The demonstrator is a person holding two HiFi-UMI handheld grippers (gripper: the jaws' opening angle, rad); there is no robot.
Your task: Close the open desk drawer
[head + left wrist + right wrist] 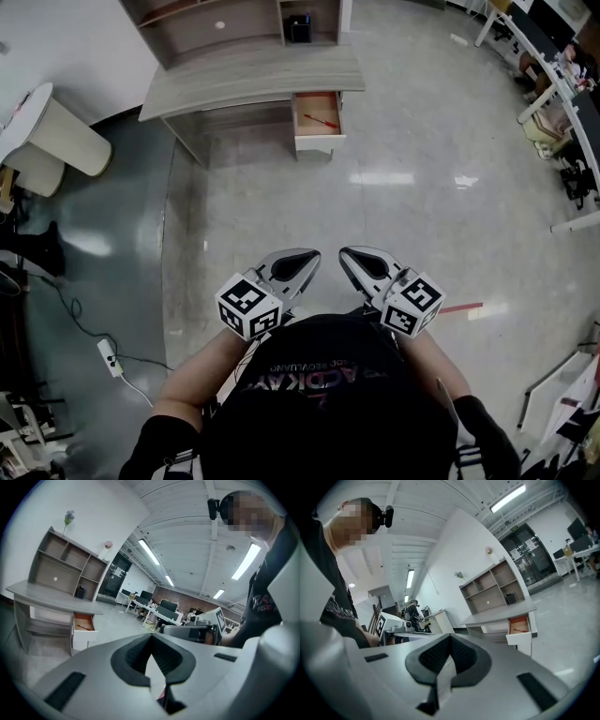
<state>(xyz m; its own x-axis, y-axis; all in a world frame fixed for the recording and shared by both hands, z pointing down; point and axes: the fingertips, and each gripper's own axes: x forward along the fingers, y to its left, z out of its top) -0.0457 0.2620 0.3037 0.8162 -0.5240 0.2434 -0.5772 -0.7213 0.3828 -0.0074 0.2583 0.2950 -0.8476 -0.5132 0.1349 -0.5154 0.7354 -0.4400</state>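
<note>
The grey desk (253,80) stands far ahead across the shiny floor. Its white drawer (319,120) is pulled out at the desk's right end, with a red pen (322,121) lying inside. The drawer also shows small in the left gripper view (84,623) and in the right gripper view (519,626). Both grippers are held side by side close to the person's body, well short of the desk. My left gripper (307,255) (151,638) is shut and empty. My right gripper (350,253) (450,640) is shut and empty too.
A shelf unit (234,23) sits on the desk, with a black box (299,28) in one cubby. A white round stand (56,131) is at the left. A power strip (110,356) and cable lie on the floor at the lower left. Office desks (562,84) line the right.
</note>
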